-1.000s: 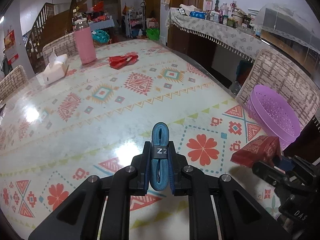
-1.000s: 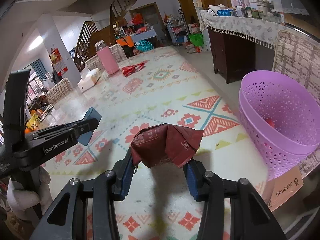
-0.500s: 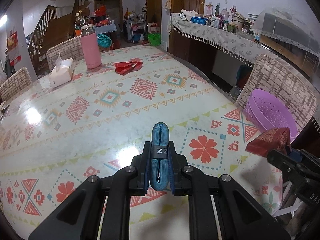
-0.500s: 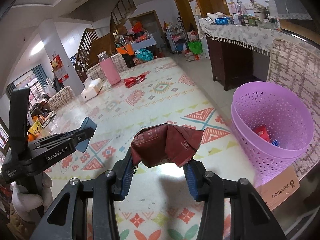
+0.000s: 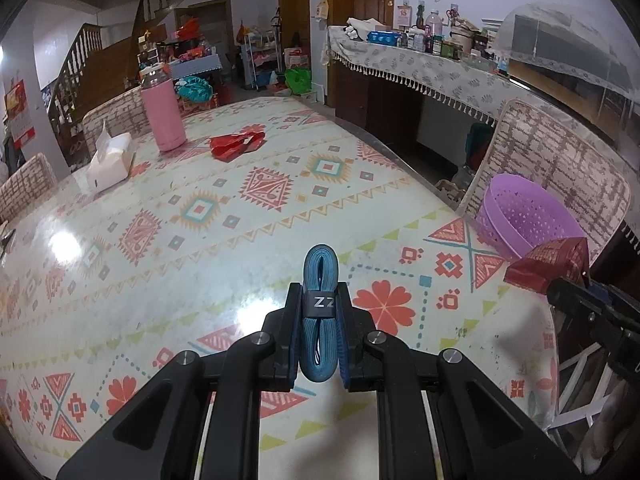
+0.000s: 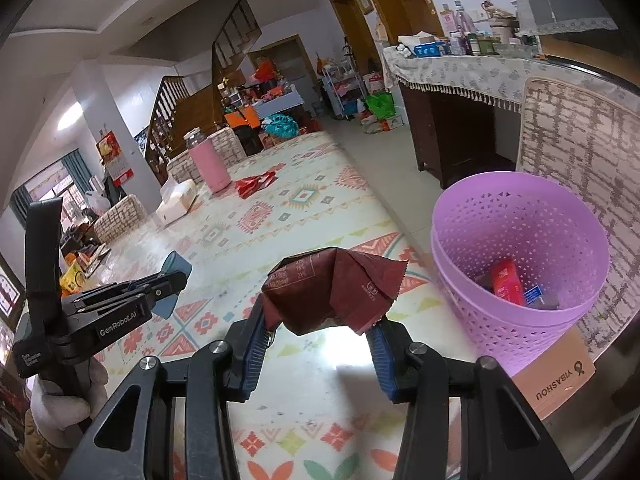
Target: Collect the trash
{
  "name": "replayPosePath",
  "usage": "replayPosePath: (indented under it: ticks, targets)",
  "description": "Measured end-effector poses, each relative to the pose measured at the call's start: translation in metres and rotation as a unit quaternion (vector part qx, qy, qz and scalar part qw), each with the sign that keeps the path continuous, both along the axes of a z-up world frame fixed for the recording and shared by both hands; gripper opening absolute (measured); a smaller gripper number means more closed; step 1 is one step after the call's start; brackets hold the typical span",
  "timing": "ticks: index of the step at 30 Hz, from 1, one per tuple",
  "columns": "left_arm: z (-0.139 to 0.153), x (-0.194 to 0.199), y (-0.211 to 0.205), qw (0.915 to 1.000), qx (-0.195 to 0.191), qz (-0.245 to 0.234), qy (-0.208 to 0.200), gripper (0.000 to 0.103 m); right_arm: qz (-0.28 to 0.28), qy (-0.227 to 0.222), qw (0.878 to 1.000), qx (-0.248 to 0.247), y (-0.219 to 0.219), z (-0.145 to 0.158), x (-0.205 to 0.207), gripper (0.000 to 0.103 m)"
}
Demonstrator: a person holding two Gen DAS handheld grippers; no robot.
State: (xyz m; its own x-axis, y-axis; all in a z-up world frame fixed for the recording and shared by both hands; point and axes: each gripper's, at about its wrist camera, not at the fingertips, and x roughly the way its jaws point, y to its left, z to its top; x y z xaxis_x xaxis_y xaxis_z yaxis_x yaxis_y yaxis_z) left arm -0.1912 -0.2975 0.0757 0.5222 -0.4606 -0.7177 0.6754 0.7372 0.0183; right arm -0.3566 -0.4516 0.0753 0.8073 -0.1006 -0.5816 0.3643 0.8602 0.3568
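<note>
I have the dark red wrapper (image 6: 334, 290) pinched between my right gripper (image 6: 320, 344)'s fingers (image 6: 256, 344), held clear above the worktop (image 6: 280, 216), with the purple basket (image 6: 520, 248) ahead and to the right of them. My left gripper (image 5: 320, 320) hangs over the worktop with its fingers pressed together on nothing but their own blue pads.

As I judge it, the step in hand is carrying the wrapper over to the basket. To do it well I would bring the fingers over the open mouth before letting go, well inside the rim, since a light, crumpled wrapper can drift or catch on the edge. I would not squeeze harder; the grip looks firm enough. I would also mind the rim on the way in: the basket looks light and could tip if nudged.

The wrapper is thin foil-like film, creased into a tent shape with a serrated edge and small print on it. The basket is a round, tapering plastic tub, its wall pierced with small triangular holes, and it already holds a few packets (image 6: 508, 288). The worktop is glossy, with a geometric print. Far beyond the fingers lies a bright red wrapper (image 5: 236, 144), beside a pink bottle (image 5: 162, 116) and a white tissue box (image 5: 110, 162).
</note>
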Motion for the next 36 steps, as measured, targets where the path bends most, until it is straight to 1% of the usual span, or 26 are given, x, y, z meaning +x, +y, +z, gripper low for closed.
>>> replayPosePath:
  ticks: [7, 11, 23, 29, 33, 36]
  targets:
    - [0.004, -0.001, -0.02, 0.9999, 0.008, -0.012, -0.007, 0.014, -0.027, -0.006, 0.999, 0.017, -0.026, -0.001, -0.011, 0.05]
    - [0.005, 0.0, -0.035, 0.9997, 0.008, -0.023, -0.002, 0.014, -0.043, -0.009, 0.999, 0.029, -0.043, -0.003, -0.019, 0.05]
    - [0.012, -0.009, -0.086, 0.9973, 0.015, -0.071, 0.003, 0.015, -0.081, -0.005, 0.996, 0.046, -0.08, -0.013, -0.041, 0.05]
    - [0.017, -0.008, -0.12, 0.9935, 0.008, -0.109, 0.032, 0.015, -0.103, -0.004, 0.994, 0.041, -0.1, -0.011, -0.049, 0.05]
    - [0.026, -0.014, -0.154, 0.9886, 0.0, -0.144, 0.043, 0.015, -0.115, -0.002, 0.993, 0.037, -0.113, -0.01, -0.054, 0.05]
    - [0.031, -0.019, -0.18, 0.9849, -0.005, -0.168, 0.044, 0.015, -0.126, 0.001, 0.991, 0.036, -0.124, -0.011, -0.055, 0.05]
